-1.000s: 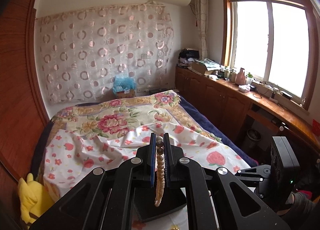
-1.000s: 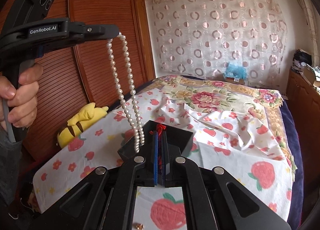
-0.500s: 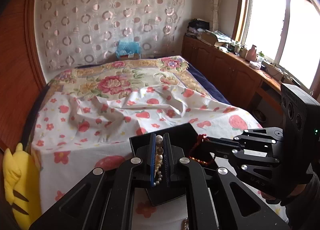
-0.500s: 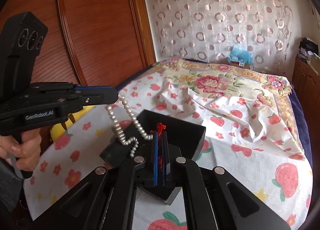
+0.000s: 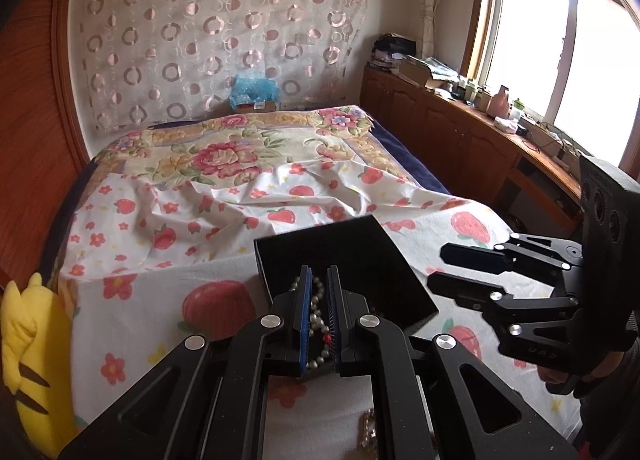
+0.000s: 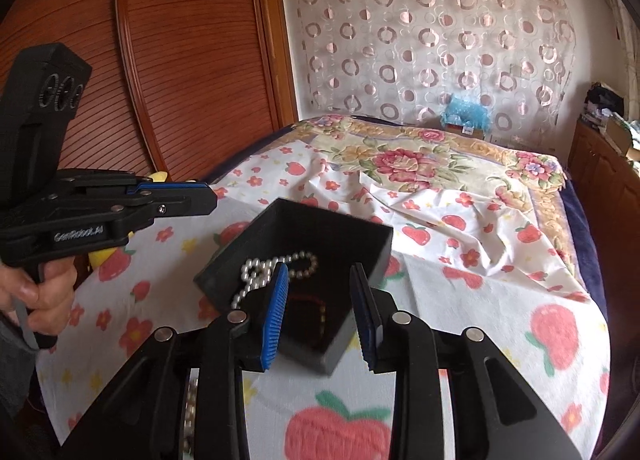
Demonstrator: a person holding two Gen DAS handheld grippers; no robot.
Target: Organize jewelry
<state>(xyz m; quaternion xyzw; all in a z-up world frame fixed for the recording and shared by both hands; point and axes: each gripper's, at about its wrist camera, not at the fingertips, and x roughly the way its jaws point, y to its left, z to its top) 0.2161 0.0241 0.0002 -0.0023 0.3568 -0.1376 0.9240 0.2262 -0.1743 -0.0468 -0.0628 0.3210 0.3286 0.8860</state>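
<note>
A home bedroom: a bed (image 5: 240,164) under floral sheets, a wooden wardrobe (image 6: 180,60), a curtained window (image 5: 560,40).

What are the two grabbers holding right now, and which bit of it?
Nothing. The right gripper is wide open and empty. The left gripper is up beside the black box, gripping nothing. The pearl necklace and a red bracelet lie loose in the box.
</note>
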